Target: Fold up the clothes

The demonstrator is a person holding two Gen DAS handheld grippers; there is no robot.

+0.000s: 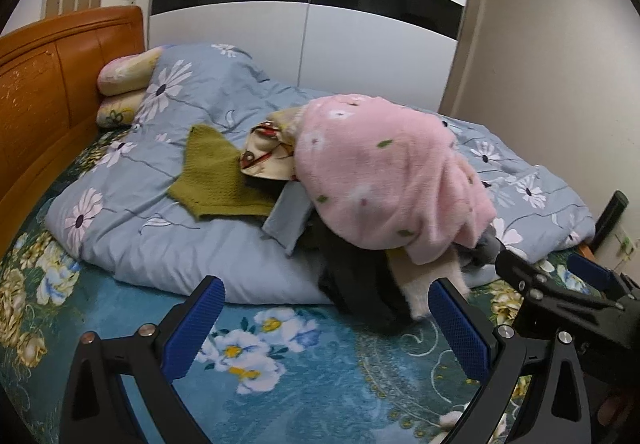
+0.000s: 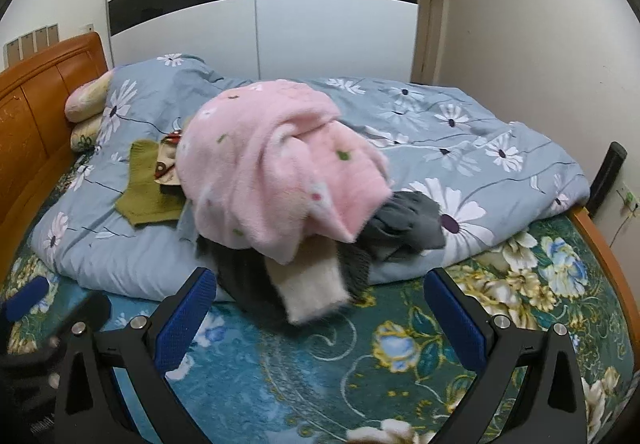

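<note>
A heap of clothes lies on the bed, topped by a fluffy pink garment (image 1: 380, 171) (image 2: 276, 175) with flower print. Under it are dark grey clothes (image 1: 360, 284) (image 2: 404, 224), a cream fuzzy piece (image 2: 316, 292) (image 1: 424, 292), an olive green knit (image 1: 216, 175) (image 2: 146, 183) and a cream patterned cloth (image 1: 266, 157). My left gripper (image 1: 326, 328) stands open just in front of the heap, nothing between its fingers. My right gripper (image 2: 316, 324) is open too, its fingers either side of the cream piece's end, apart from it. In the left wrist view the right gripper (image 1: 560, 284) shows at right.
A light blue daisy-print duvet (image 1: 168, 147) (image 2: 460, 131) is bunched across the bed under the heap. The teal floral sheet (image 1: 280, 364) (image 2: 320, 376) lies bare in front. Pillows (image 1: 124, 71), an orange wooden headboard (image 1: 44, 83) at left, a white wardrobe (image 1: 312, 3) behind.
</note>
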